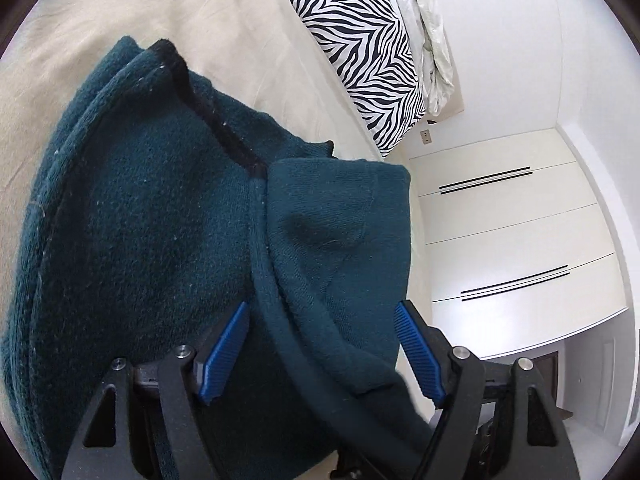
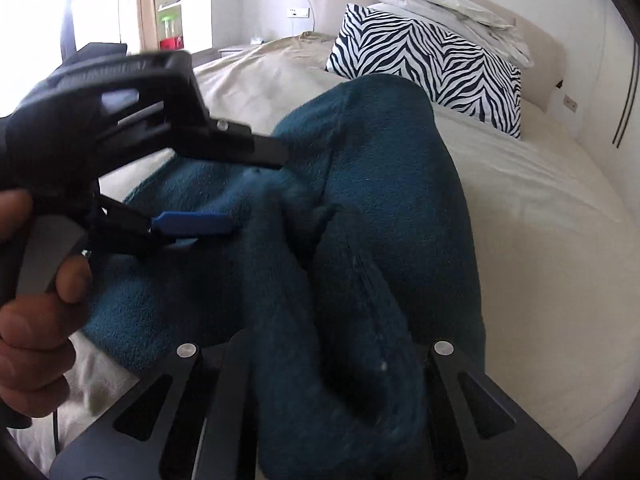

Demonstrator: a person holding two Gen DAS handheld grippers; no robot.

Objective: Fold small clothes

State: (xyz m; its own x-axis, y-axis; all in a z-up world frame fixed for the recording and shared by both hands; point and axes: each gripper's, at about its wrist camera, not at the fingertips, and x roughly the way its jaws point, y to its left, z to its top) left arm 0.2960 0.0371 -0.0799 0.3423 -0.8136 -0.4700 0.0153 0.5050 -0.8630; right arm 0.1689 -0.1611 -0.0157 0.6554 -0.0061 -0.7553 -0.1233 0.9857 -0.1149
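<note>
A dark teal knit sweater (image 1: 140,220) lies bunched on the beige bed sheet (image 1: 160,8). In the left wrist view my left gripper (image 1: 320,308) stands open, its blue pads (image 1: 228,352) wide apart, with a raised fold of the sweater between them. The right wrist view shows that same left gripper (image 2: 256,188) from the side, over the sweater (image 2: 380,200), held by a hand (image 2: 32,320). My right gripper (image 2: 320,360) is shut; its fingertips are hidden under a thick strand of the sweater that runs straight out from them.
A zebra-striped pillow (image 2: 432,68) leans at the head of the bed, with a folded pale duvet (image 2: 448,4) on top against the headboard. White wardrobe doors (image 1: 520,220) stand past the bed's edge. Bare sheet (image 2: 540,240) lies right of the sweater.
</note>
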